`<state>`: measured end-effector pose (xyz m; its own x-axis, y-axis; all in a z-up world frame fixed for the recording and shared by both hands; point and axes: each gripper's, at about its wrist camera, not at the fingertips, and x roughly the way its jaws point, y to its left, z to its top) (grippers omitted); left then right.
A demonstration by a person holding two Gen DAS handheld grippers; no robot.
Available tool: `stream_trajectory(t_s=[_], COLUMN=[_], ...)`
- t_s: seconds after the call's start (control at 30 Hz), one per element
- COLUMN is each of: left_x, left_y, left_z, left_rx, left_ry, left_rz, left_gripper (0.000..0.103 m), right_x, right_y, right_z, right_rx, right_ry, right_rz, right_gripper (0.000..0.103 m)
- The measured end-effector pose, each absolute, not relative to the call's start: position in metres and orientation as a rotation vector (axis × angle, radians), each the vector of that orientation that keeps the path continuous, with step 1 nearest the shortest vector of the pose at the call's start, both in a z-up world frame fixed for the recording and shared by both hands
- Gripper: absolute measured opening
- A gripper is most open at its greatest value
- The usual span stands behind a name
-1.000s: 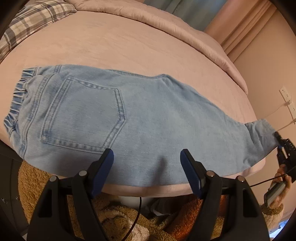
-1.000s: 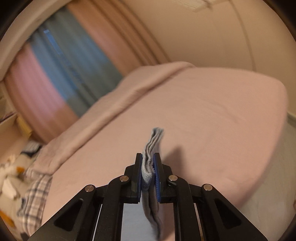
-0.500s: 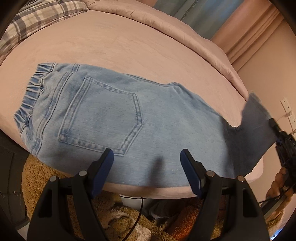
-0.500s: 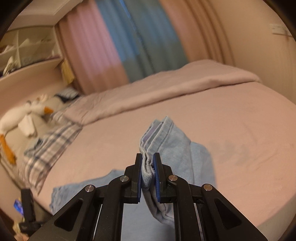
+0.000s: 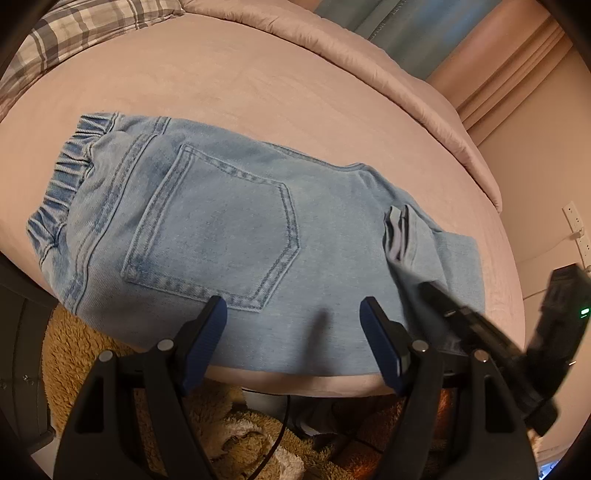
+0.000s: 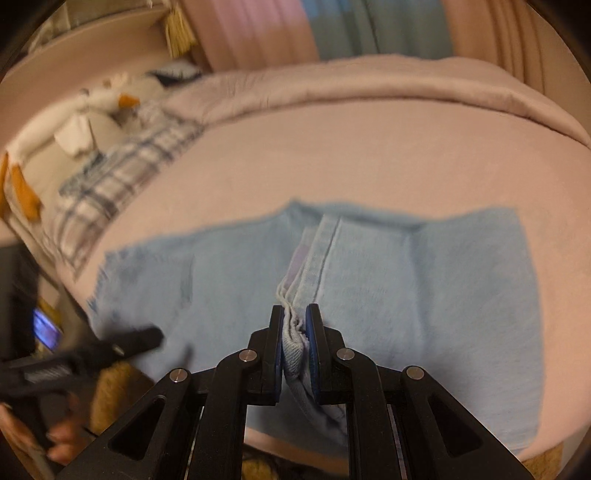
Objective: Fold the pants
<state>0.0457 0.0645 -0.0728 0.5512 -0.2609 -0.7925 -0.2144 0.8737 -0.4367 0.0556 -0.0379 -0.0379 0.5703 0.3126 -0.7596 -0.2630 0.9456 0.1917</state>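
Light blue denim pants (image 5: 221, 229) lie on the pink bed, elastic waistband at the left, back pocket up. They also show in the right wrist view (image 6: 461, 295). My right gripper (image 6: 294, 325) is shut on the leg hem (image 6: 317, 258) and holds it folded back over the upper legs; it also shows in the left wrist view (image 5: 436, 295). My left gripper (image 5: 291, 325) is open and empty, hovering at the pants' near edge; it appears blurred in the right wrist view (image 6: 110, 343).
The pink bed (image 5: 258, 85) has a plaid pillow (image 5: 74, 33) at the far left and a rolled duvet (image 5: 369, 55) at the back. A brown fluffy rug (image 5: 92, 354) lies below the bed edge. Plush toys (image 6: 92, 110) sit beyond the pillow.
My right gripper has carried the leg hem from the far right end leftward over the pants, folding the legs back. The left gripper stayed open near the front edge.
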Motion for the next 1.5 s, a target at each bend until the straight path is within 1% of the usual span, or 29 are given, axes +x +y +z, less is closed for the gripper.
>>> stream_trajectory(t_s=[0.1,0.23,0.33,0.4,0.43,0.6,0.7,0.77,0.83,0.87,0.93,1.0,1.03,1.07,1.17,1.2,1.23,1.33,1.5], left_x=[0.046,0.048,0.049,0.051,0.053,0.067,0.083,0.096,0.109,0.115,0.126,0.133,0.138,0.141,0.149,0.149,0.149,0.142,0.125], left_y=[0.065,0.064,0.062,0.061,0.060,0.041,0.022,0.010,0.000,-0.005,-0.011,-0.016,-0.020,-0.022,-0.027,-0.026,-0.026,-0.030,-0.022], left_z=[-0.072,-0.072,-0.070,-0.069,-0.068,-0.062,-0.063,-0.069,-0.079,-0.085,-0.093,-0.093,-0.094,-0.096,-0.099,-0.099,-0.100,-0.096,-0.067], left_rx=[-0.525,-0.524,-0.530,-0.537,-0.538,-0.512,-0.496,-0.496,-0.500,-0.507,-0.513,-0.506,-0.520,-0.539,-0.552,-0.564,-0.574,-0.528,-0.517], left_ry=[1.001,1.006,1.007,1.006,1.006,1.007,1.012,1.038,1.081,1.102,1.119,1.110,1.113,1.121,1.139,1.135,1.138,1.123,1.023], left_rz=[-0.029,-0.041,-0.055,-0.071,-0.079,-0.153,-0.239,-0.287,-0.319,-0.330,-0.319,-0.328,-0.359,-0.384,-0.396,-0.400,-0.402,-0.390,-0.376], left_gripper=[0.074,0.074,0.074,0.074,0.074,0.074,0.074,0.070,0.060,0.057,0.047,0.042,0.040,0.040,0.037,0.028,0.016,0.007,0.006], right_x=[0.058,0.057,0.055,0.050,0.047,0.026,0.030,0.034,0.035,0.034,0.033,0.029,0.028,0.028,0.032,0.034,0.035,0.035,0.032], right_y=[-0.034,-0.036,-0.037,-0.043,-0.047,-0.083,-0.112,-0.133,-0.149,-0.157,-0.168,-0.179,-0.181,-0.182,-0.183,-0.183,-0.183,-0.183,-0.178], right_z=[-0.050,-0.045,-0.039,-0.032,-0.028,0.004,0.002,-0.007,-0.015,-0.019,-0.024,-0.027,-0.030,-0.032,-0.039,-0.042,-0.043,-0.044,-0.039], right_rx=[0.039,0.023,0.052,0.085,0.102,0.105,0.134,0.168,0.190,0.196,0.211,0.235,0.240,0.246,0.275,0.284,0.290,0.307,0.313], right_ry=[0.944,0.959,0.963,0.965,0.957,0.844,0.837,0.868,0.885,0.892,0.903,0.897,0.896,0.902,0.919,0.924,0.928,0.941,0.938], right_rz=[0.344,0.348,0.365,0.386,0.386,0.261,0.125,0.035,-0.028,-0.051,-0.087,-0.104,-0.098,-0.089,-0.061,-0.056,-0.056,-0.056,-0.055], right_gripper=[0.013,0.013,0.021,0.038,0.041,0.042,0.042,0.042,0.042,0.042,0.042,0.031,0.030,0.028,0.028,0.028,0.028,0.028,0.028])
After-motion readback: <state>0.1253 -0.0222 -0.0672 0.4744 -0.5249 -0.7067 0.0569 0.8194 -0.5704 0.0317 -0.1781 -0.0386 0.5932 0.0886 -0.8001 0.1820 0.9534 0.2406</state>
